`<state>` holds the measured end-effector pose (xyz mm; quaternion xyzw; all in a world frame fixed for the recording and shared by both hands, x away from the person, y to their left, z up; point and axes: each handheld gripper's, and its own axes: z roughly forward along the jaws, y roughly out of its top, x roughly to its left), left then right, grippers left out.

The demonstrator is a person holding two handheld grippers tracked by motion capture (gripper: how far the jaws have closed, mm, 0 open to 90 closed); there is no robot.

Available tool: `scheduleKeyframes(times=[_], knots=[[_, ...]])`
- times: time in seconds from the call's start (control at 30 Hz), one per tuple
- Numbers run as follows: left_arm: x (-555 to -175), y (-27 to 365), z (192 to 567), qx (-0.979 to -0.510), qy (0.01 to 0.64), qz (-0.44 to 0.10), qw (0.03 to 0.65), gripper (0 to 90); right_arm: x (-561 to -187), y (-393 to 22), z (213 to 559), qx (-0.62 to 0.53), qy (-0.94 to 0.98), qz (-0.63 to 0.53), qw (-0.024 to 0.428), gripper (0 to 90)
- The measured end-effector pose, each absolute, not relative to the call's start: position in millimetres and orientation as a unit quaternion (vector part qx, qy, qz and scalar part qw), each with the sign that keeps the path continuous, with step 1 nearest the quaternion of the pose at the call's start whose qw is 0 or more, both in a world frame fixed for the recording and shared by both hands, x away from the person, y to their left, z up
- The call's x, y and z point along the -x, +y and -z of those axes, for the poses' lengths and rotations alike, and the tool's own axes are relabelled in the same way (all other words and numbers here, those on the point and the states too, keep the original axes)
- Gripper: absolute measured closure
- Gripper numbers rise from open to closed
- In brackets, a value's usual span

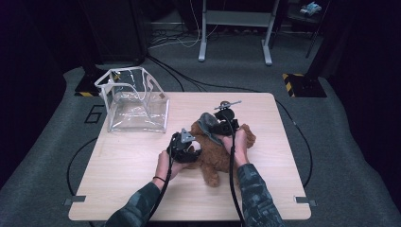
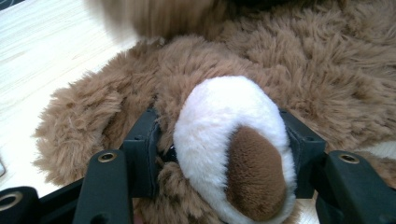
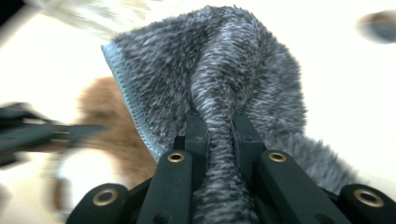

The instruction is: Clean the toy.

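A brown plush teddy bear (image 1: 215,153) lies on the wooden table (image 1: 132,165) near its middle. My left gripper (image 1: 185,150) is shut on the bear's white-and-brown muzzle (image 2: 233,149), with a jaw pressing in on each side of it. A grey fuzzy cloth (image 1: 208,125) drapes over the bear's upper part. My right gripper (image 1: 222,126) is shut on a bunched fold of that grey cloth (image 3: 219,112), lifting it a little. In the right gripper view the bear (image 3: 112,130) is a blur at the lower left.
A clear plastic box (image 1: 135,100) with a white rim stands open at the table's back left. Cables trail from both grippers toward the table's front edge. A metal stand's legs (image 1: 234,33) sit on the grey floor beyond the table.
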<state>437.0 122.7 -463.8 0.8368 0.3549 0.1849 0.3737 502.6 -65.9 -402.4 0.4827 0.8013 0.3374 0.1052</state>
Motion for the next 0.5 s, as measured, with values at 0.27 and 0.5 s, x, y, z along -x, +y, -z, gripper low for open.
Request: scheduleKeyframes(times=[0.27, 0.5], knots=[[-437, 122, 464, -0.837, 0.355, -0.186, 0.374, 41.8, -494, -64, 411, -0.483, 0.819, -0.212, 0.227, 80.4], [-437, 122, 464, -0.839, 0.353, -0.187, 0.37, 41.9, -488, -47, 416, -0.471, 0.821, -0.265, 0.187, 80.3]])
